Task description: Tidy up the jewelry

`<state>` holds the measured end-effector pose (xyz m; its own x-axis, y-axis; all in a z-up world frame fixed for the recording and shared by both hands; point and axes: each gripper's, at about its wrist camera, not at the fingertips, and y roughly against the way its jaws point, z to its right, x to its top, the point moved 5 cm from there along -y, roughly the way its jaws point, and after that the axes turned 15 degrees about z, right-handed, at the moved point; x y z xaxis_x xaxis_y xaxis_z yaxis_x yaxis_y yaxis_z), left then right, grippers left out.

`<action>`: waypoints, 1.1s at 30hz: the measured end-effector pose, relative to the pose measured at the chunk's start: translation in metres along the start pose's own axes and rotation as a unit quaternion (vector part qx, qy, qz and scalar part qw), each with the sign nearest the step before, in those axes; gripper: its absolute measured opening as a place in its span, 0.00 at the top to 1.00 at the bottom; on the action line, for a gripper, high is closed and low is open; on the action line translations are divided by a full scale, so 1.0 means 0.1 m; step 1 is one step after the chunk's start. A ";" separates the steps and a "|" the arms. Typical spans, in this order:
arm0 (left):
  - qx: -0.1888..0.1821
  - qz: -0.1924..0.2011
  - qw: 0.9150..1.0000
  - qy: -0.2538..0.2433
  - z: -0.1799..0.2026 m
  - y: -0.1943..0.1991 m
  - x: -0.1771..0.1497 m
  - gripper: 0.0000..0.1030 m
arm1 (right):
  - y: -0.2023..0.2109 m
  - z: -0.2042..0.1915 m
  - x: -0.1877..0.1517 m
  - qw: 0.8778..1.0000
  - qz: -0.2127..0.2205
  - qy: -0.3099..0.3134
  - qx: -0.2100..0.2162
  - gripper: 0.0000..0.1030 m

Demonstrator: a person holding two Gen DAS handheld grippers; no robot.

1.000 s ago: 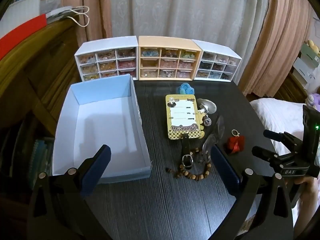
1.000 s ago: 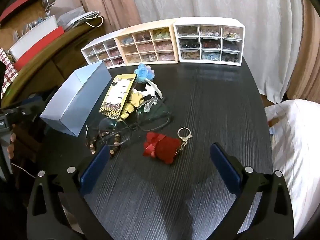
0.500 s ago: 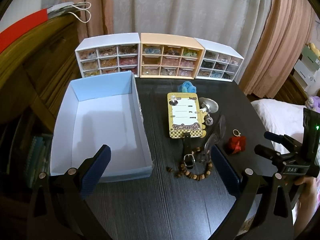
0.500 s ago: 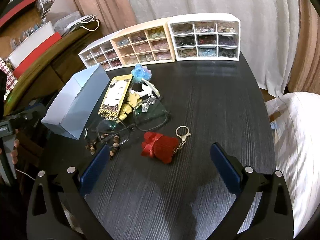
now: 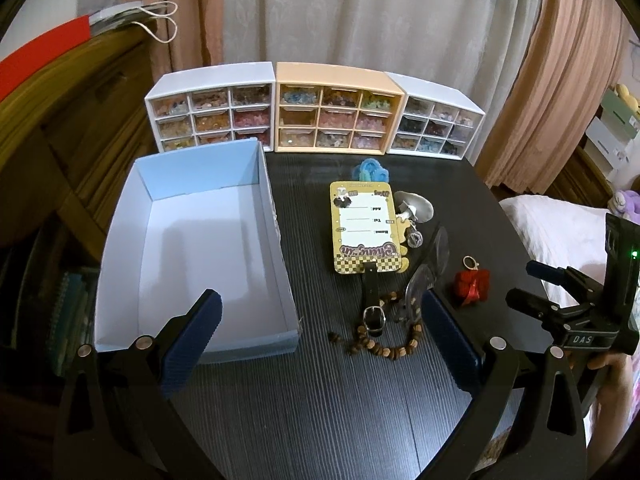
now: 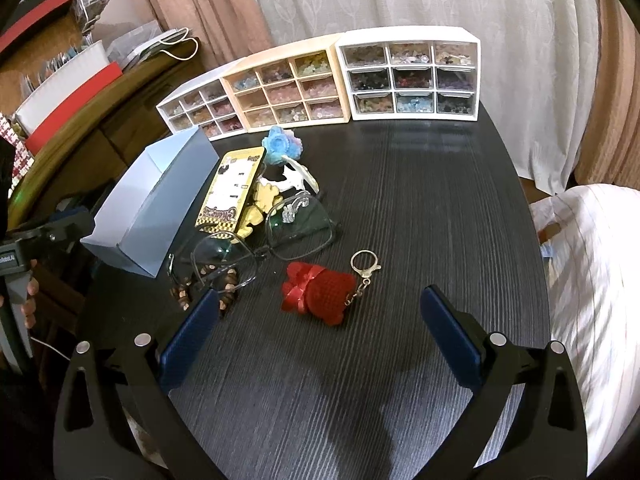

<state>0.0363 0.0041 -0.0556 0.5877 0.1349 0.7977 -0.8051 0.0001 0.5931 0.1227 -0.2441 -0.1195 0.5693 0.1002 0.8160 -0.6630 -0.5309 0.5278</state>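
A pile of trinkets lies on the black round table: a yellow luggage tag, a wooden bead bracelet, clear glasses, a blue flower and a red knitted keychain. An empty pale blue box stands at the left. My left gripper is open and empty, above the table between box and bracelet. My right gripper is open and empty, just short of the red keychain; it also shows in the left wrist view.
Three small drawer cabinets with beads stand in a row at the table's back: white, orange, white. A wooden sideboard is to the left, curtains behind, a bed to the right.
Both grippers have drawn back and risen slightly, so the table items look a little farther away. Nothing was picked up or moved.
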 end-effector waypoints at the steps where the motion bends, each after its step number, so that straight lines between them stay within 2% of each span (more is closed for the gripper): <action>1: -0.002 0.000 1.000 0.000 0.00 0.00 0.00 0.04 | 0.01 0.00 0.01 1.000 0.000 0.004 -0.005 0.07; 13: -0.002 -0.011 1.000 0.002 0.00 -0.05 -0.03 0.04 | 0.11 0.05 0.04 0.999 0.007 0.018 -0.025 0.07; 33: -0.004 -0.015 1.000 0.011 -0.04 -0.02 -0.03 0.04 | 0.15 0.06 0.08 0.999 0.014 0.015 -0.033 0.07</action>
<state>0.0360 0.0077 -0.0597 0.6094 0.1560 0.7774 -0.7881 0.0116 0.6154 0.1201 -0.2563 -0.1069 0.5356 0.1123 0.8370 -0.7099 -0.4770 0.5182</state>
